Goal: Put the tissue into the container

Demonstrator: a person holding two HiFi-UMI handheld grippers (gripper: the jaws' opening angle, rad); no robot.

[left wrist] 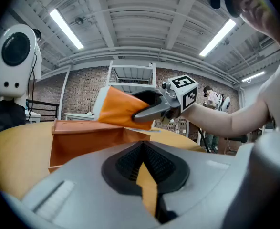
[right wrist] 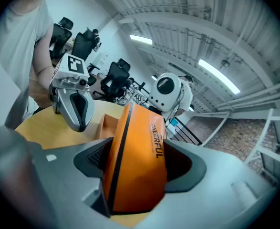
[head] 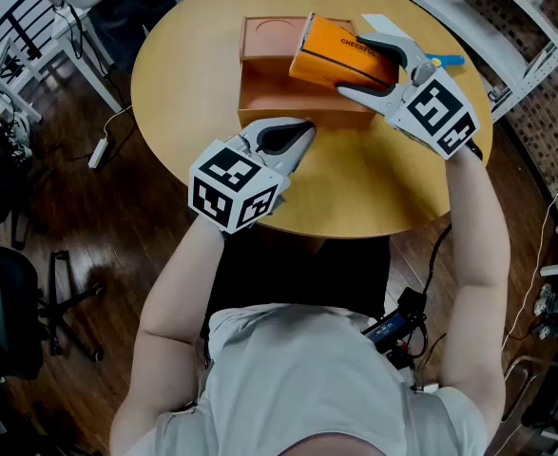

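Observation:
An orange tissue pack (head: 340,50) printed with dark lettering hangs tilted over the open brown container (head: 302,103) on the round wooden table (head: 183,65). My right gripper (head: 351,65) is shut on the pack, one jaw on each broad face; in the right gripper view the tissue pack (right wrist: 137,161) fills the gap between the jaws. My left gripper (head: 299,137) is shut with nothing in it, and its tips rest by the container's near wall. In the left gripper view the container (left wrist: 82,144) lies just ahead, with the tissue pack (left wrist: 116,109) above it.
A blue object (head: 447,61) and a white sheet lie at the table's back right. White shelving (head: 469,12) stands beyond the table to the right, office chairs (head: 12,293) to the left. A white robot head (left wrist: 15,56) stands behind the table.

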